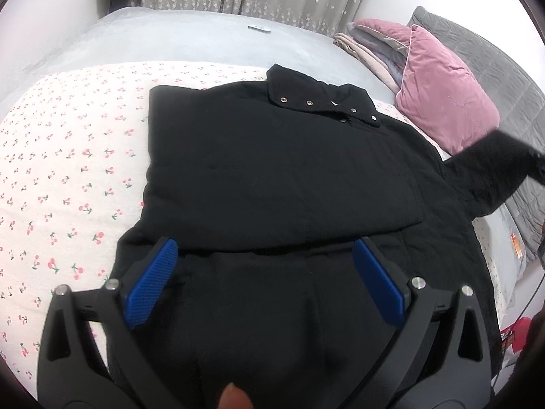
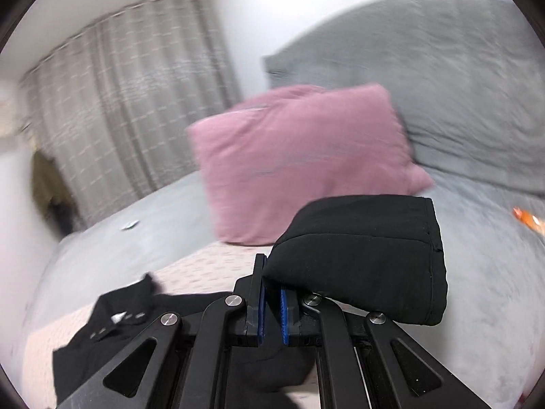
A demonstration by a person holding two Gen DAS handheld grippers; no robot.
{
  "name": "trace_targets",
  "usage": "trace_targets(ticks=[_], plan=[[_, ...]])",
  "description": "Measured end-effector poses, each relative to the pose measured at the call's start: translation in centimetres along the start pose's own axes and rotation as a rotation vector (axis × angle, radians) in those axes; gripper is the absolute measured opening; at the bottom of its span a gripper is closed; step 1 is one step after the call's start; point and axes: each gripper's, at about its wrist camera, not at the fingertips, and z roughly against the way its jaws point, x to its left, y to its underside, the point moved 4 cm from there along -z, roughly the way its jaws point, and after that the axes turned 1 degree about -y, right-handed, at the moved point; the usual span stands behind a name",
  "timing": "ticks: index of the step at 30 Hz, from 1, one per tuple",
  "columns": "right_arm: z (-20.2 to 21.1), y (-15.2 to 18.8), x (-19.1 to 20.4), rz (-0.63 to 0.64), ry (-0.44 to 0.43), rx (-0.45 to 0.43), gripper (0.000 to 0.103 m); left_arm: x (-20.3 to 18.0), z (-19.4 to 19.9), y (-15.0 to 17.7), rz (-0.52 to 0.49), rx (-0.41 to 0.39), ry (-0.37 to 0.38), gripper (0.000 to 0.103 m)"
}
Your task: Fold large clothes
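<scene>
Two grippers at work — right gripper (image 2: 270, 301) pinching sleeve cuff (image 2: 371, 255) of black coat (image 1: 282, 163) on bed (image 1: 204, 41), left gripper (image 1: 265, 272) spread above hem. Next — probably laying sleeve across chest.

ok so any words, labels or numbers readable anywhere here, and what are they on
None can be read.
Small white tag at the collar of the black coat: too small to read.
Orange packet at the bed's right edge: print blurred.
Red item past the bed's corner: blurred, nothing legible.
</scene>
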Motion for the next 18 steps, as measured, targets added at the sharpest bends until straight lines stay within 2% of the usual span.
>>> trace_targets(ticks=[4, 9, 14, 18], plan=[[0.6, 0.8, 6.5, 0.097, -0.075, 0.017, 0.006, 0.3, 0.7, -0.2, -0.012, -0.013, -0.014, 0.102], [0.5, 3.4, 14.8, 0.230, -0.174, 0.072, 0.006, 1.0, 1.5, -0.3, -0.009, -0.027, -0.022, 0.102], [-1.7, 9.3, 21.1, 0.330, -0.261, 0.211, 0.007, 1.4, 1.6, -0.2, -0.008, -0.025, -0.029, 0.102], [-3.8, 15.0, 22.7, 0.393, -0.284, 0.343, 0.011, 1.4, 1.3, 0.0, -0.011, -0.006, -0.029, 0.102]])
